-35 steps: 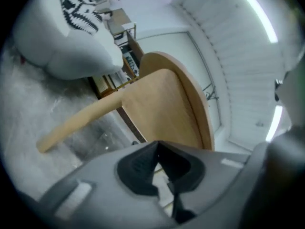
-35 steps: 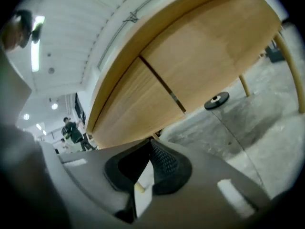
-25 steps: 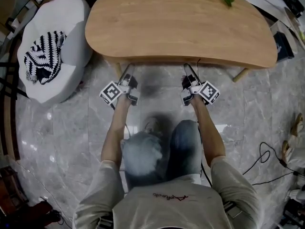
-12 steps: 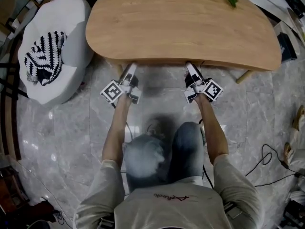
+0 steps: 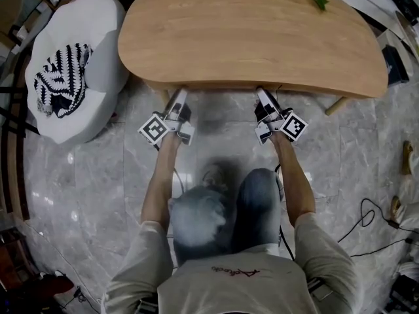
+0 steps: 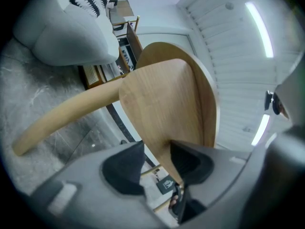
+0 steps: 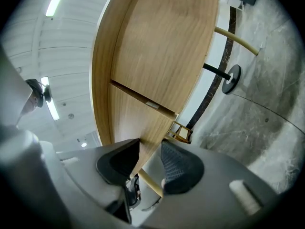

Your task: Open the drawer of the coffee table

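Grey marble floor (image 5: 85,195) runs beneath your knees and on under the furniture. You hold both tools at the near rim of the table, well apart from each other, each pointing slightly upward. Your left gripper (image 5: 178,100) reaches under the rim on your left side and your right gripper (image 5: 263,97) does the same on your right.

Both sets of jaws have just been closing, and each now has the lower edge of the pale wooden drawer front (image 7: 136,128) between its pads. In the left gripper view the wood fills the gap at the pad tips. In the right gripper view the pads sit against the panel on both sides. I judge both to be clamped on it at a middling width.

Just beyond, that panel sits tucked under the kidney-shaped light wooden coffee table (image 5: 249,31), and nothing juts out past the tabletop's edge. The drawer therefore looks shut. You have reached it and taken hold, and the whole pull towards yourself is not yet done.

Farther left, a white rounded pouf (image 5: 85,38) carrying a black-and-white striped cloth (image 5: 60,77) stands beside the table's end. It is clear of the drawer's path.
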`<state>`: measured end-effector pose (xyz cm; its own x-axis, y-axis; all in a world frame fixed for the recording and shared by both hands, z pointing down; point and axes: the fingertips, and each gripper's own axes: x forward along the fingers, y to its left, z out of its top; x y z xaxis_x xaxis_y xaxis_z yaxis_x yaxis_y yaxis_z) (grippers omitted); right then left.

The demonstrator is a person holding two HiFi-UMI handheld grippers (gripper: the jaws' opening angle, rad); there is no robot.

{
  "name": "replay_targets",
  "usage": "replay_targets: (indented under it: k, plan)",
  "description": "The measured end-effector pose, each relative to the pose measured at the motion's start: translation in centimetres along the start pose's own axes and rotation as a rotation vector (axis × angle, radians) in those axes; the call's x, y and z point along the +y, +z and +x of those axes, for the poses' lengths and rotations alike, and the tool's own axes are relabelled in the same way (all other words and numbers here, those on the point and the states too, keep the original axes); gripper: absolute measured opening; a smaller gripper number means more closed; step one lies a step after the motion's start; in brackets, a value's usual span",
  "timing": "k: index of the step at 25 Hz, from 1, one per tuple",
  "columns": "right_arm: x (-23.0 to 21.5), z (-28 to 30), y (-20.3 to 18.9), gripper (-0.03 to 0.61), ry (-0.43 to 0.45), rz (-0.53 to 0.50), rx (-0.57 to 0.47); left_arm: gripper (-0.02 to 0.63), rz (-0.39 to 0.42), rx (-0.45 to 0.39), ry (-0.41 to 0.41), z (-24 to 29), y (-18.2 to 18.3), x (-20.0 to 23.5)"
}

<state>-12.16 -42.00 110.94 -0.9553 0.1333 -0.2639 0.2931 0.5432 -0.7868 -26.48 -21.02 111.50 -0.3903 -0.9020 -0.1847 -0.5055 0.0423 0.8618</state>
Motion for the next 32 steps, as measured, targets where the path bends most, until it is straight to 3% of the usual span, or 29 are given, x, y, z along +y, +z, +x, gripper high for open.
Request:
replay_targets:
  k: [2, 9, 18, 23, 28, 32]
  plan:
    - [0.1, -0.2, -0.1, 0.143, 0.004, -0.004, 0.006, 0.160, 0.034, 0.007, -0.004, -0.1, 0.1, -0.2]
    - [2.1, -2.7, -1.8, 0.140, -0.005, -0.005, 0.028, 0.160, 0.009, 0.014, 0.011, -3.1, -1.3, -1.4]
    - [5.1, -7.5, -4.6, 0.133, -0.001, -0.011, 0.063, 0.161, 0.057, 0.025, 0.012, -8.1, -3.9, -4.1]
    - [6.5, -9.7, -5.6, 0.133, -0.002, 0.012, 0.061, 0.161, -0.010, 0.016, 0.037, -10.6, -5.7, -5.6]
    - [7.7, -11.6, -6.3, 0.132, 0.007, -0.004, 0.075, 0.163, 0.033, 0.030, 0.037, -12.4, -6.9, -6.7]
    - [8.0, -12.0, -6.6, 0.132, 0.011, -0.006, 0.081, 0.164, 0.023, 0.029, 0.049, -12.9, -7.3, -6.9]
